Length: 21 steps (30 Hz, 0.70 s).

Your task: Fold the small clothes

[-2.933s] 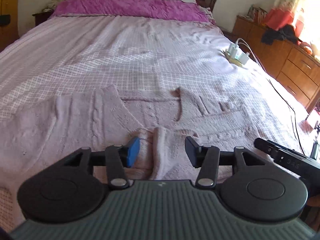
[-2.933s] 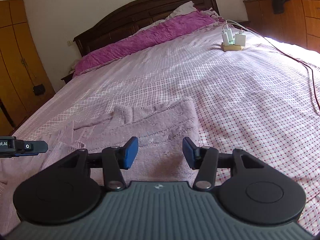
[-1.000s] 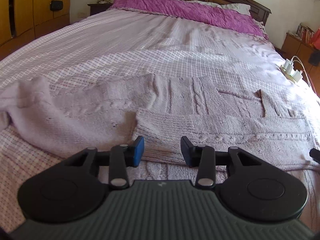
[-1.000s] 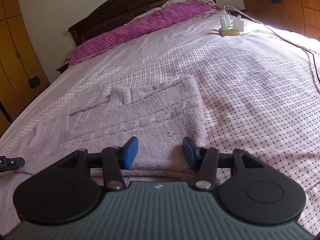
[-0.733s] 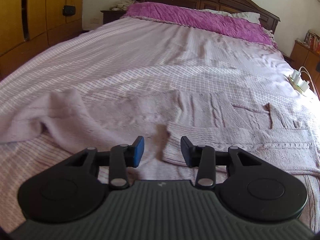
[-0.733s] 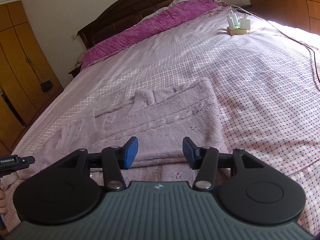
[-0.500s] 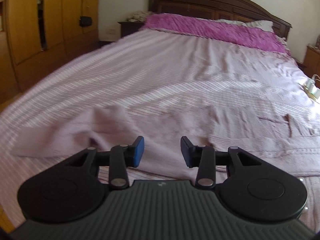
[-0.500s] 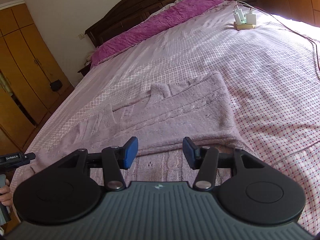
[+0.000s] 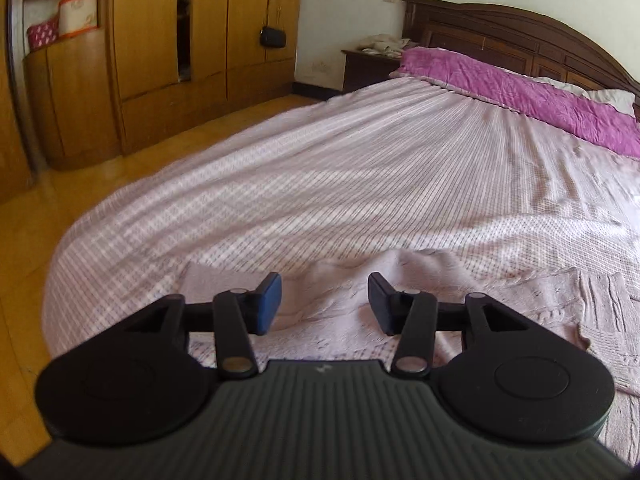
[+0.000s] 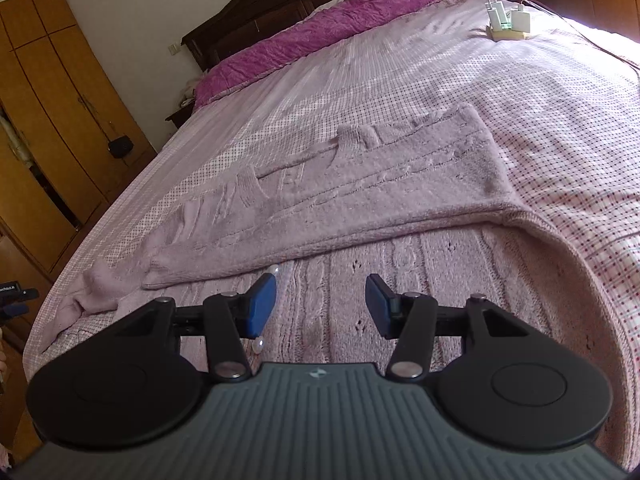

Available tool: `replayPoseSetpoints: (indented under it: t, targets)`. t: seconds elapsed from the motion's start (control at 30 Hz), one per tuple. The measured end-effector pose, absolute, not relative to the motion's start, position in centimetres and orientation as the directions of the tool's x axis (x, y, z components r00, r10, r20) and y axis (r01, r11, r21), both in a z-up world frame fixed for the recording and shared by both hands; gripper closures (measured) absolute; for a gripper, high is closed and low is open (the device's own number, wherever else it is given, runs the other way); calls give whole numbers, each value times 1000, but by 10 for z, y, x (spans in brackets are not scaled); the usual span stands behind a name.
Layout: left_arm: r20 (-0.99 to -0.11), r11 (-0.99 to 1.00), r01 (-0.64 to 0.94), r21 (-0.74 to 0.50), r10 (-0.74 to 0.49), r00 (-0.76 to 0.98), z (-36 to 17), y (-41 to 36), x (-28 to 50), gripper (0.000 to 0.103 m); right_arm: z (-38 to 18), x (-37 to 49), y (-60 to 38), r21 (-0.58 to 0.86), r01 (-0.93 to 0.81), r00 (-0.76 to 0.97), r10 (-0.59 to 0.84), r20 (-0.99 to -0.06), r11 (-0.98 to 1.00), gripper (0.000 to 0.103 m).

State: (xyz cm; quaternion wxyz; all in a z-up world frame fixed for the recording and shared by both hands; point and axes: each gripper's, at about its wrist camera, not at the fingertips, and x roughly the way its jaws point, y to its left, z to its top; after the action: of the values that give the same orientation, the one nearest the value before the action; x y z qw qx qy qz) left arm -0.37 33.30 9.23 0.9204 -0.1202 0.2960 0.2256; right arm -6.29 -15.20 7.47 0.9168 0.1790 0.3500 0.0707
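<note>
Left gripper (image 9: 324, 304) open, empty | right gripper (image 10: 320, 306) open, empty | pinch the sweater (image 10: 360, 184) sleeve (image 9: 224, 278) cuff, left end; fold it rightward, flat.

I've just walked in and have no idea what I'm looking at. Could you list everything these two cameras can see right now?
Pale pink cable-knit sweater: one, partly folded, at the near end of the bed.
Pink checked bedspread: one, covering the bed.
Magenta crinkled blanket: one, along the head of the bed.
Dark wooden headboard: one, behind the blanket.
White phone chargers on a power strip: a small cluster, far right side of the bed.
Tan wooden wardrobe: one, along the wall left of the bed.
Small black pouch: one, hanging on the wardrobe.
Dark wooden nightstand: one, beside the headboard.
Left tool: one, black with blue pads, open, over the sweater's left end.
Right tool: one, the same, open, over the sweater.
</note>
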Motion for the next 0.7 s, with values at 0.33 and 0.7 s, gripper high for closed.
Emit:
replayPoseSetpoints:
  t: [0.33,0.7]
  targets:
    - [-631,891,-454,-17,343,696,49,331,20,39,65,-65,-139,347,13,719,232,-656,938,45]
    - [-622,884,-467,23,378,686,11,338,44,36,55,-58,-142,303,69,707,168,-687,950,45]
